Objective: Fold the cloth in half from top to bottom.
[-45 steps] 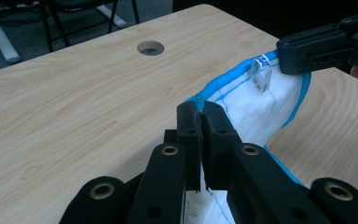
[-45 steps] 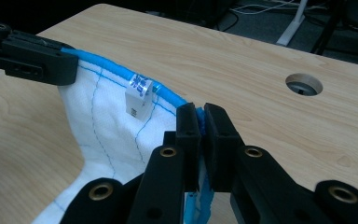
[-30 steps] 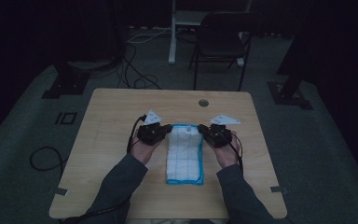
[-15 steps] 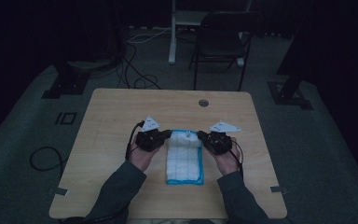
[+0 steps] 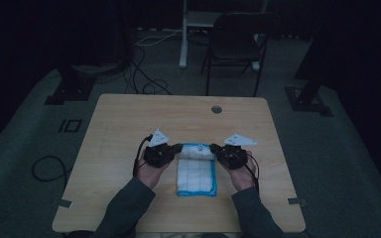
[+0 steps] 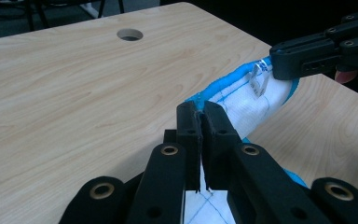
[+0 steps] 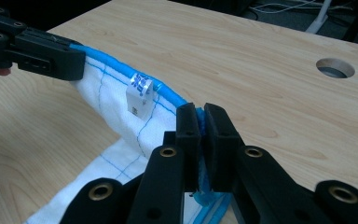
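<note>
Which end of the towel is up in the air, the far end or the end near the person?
The far end of the towel; both grippers pinch its blue-edged corners. The near end lies flat.

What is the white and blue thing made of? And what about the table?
The cloth looks like soft woven fabric, maybe terry or cotton: it sags and folds between the two hand-held grippers, has a stitched blue edge, thin blue grid lines and a sewn-in label. The table looks like wood or a wood-look laminate, smooth and matte, with pale grain lines.
</note>
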`<move>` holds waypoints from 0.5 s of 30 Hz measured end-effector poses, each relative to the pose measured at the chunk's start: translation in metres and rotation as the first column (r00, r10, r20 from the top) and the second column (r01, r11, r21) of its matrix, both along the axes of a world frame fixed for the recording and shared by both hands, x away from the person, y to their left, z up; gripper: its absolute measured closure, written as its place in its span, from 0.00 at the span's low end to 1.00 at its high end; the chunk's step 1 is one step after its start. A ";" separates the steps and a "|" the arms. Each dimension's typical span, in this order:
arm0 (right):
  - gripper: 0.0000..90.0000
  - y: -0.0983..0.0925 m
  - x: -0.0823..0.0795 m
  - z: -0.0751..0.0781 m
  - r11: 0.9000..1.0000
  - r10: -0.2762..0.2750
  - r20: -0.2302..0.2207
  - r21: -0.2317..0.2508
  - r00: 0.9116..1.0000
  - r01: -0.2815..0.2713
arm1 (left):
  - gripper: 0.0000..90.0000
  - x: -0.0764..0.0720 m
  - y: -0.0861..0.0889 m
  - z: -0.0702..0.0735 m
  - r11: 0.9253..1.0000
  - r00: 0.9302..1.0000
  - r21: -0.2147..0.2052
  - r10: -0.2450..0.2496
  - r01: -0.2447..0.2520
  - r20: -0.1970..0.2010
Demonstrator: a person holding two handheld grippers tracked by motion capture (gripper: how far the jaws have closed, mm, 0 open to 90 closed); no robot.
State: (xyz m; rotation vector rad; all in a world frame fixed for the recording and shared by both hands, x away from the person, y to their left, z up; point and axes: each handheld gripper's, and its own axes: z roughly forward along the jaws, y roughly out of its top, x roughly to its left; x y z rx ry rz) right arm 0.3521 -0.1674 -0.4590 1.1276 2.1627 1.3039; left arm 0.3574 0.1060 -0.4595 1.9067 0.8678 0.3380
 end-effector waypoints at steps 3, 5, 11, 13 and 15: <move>0.96 0.000 -0.003 -0.001 1.000 0.001 0.000 0.007 1.000 -0.001 | 0.97 -0.004 0.001 -0.002 1.000 1.000 -0.005 0.003 -0.003 -0.005; 0.96 -0.001 -0.004 -0.003 1.000 0.000 -0.005 0.016 1.000 0.000 | 0.97 -0.007 0.001 -0.004 1.000 1.000 -0.009 0.003 -0.003 -0.007; 0.96 -0.001 -0.009 -0.008 1.000 0.004 -0.012 0.029 1.000 -0.004 | 0.97 -0.012 0.002 -0.009 1.000 1.000 -0.017 0.003 -0.003 -0.018; 0.96 -0.002 -0.011 -0.009 0.999 0.006 -0.015 0.031 1.000 -0.006 | 0.97 -0.013 0.002 -0.009 1.000 1.000 -0.016 0.001 -0.001 -0.018; 0.96 -0.002 -0.013 -0.010 0.999 0.006 -0.015 0.033 1.000 -0.005 | 0.97 -0.014 0.002 -0.010 1.000 1.000 -0.016 0.001 -0.001 -0.018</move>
